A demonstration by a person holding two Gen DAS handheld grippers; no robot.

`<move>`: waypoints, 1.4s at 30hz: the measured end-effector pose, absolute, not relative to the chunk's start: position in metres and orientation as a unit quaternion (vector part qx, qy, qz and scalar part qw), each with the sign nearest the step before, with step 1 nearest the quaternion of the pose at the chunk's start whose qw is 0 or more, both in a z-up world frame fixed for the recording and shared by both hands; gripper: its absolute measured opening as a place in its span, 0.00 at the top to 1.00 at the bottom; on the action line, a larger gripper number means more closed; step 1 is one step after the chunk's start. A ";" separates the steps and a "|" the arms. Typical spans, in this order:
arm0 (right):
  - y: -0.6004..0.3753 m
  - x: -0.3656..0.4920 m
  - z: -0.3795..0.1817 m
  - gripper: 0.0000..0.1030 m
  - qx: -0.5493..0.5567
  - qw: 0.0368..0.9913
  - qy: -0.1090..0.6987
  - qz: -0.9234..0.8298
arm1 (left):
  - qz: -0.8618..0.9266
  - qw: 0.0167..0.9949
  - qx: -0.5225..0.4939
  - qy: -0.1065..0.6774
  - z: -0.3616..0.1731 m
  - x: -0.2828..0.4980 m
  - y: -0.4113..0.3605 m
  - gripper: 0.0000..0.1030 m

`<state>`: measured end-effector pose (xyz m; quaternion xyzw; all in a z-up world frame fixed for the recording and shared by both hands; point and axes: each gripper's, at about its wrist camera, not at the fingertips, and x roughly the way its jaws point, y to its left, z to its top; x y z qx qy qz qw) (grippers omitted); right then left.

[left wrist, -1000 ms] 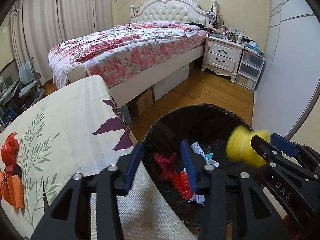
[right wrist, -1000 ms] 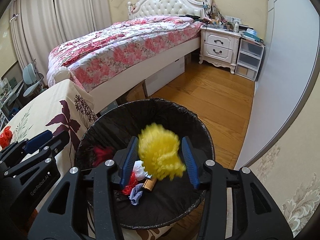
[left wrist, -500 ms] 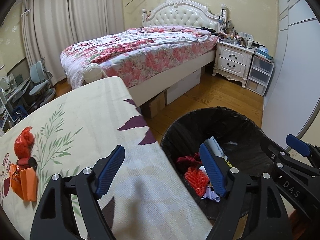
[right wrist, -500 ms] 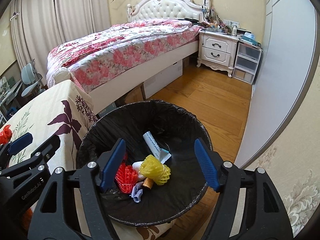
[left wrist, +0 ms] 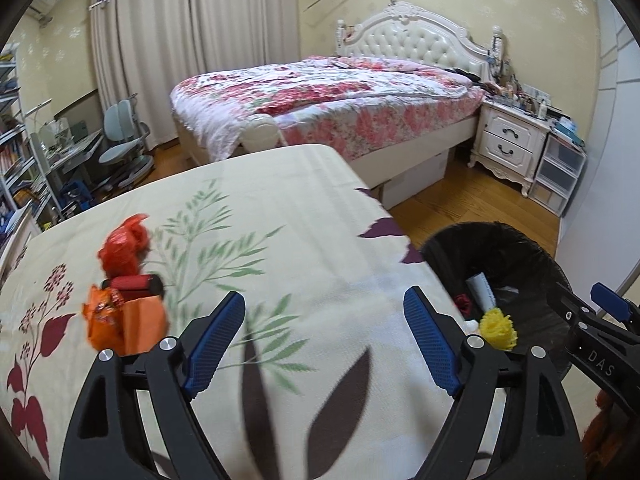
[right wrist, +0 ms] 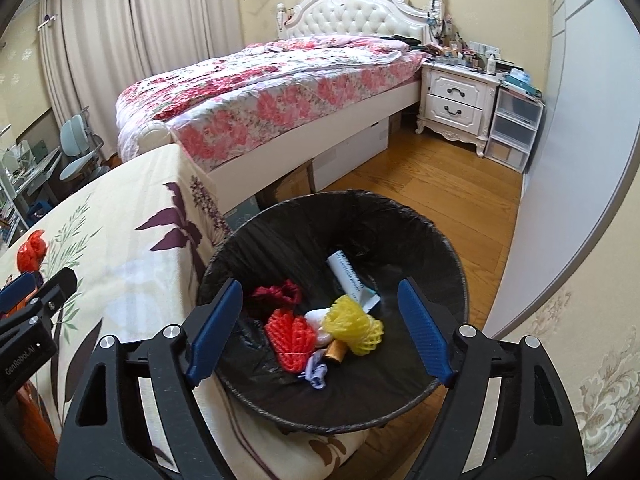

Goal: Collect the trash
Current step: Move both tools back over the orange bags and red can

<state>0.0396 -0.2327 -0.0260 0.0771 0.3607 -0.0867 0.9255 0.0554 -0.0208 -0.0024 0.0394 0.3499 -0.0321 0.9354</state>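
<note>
1. Right wrist view: yellow foam net (right wrist: 354,326) lies loose in the black-lined trash bin (right wrist: 448,256), touching a red foam net (right wrist: 290,338) on its left; a white tube (right wrist: 350,276) lies behind it, a small brown cylinder (right wrist: 334,350) and a pale scrap (right wrist: 316,372) in front.
2. Right claw (right wrist: 320,328) hangs over the bin, jaws spread wide, nothing between the blue pads (right wrist: 216,326).
3. Left wrist view: left claw (left wrist: 326,336) over the worktop (left wrist: 280,208), jaws likewise released and empty.
4. Trash on the worktop, left of that claw: orange wrapper (left wrist: 124,326), a red cylinder (left wrist: 134,282) just behind it, a crumpled red bag (left wrist: 124,246) further back. All three slightly blurred.
5. Bin stands on the floor against the worktop's right edge.
6. Beyond: bed (left wrist: 340,100) with floral quilt, white nightstand (left wrist: 510,142).
</note>
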 end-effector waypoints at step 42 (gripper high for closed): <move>0.033 0.046 -0.026 0.24 -0.036 0.897 0.410 0.161 | 0.183 0.910 -0.054 0.368 -0.013 -0.015 0.225 0.21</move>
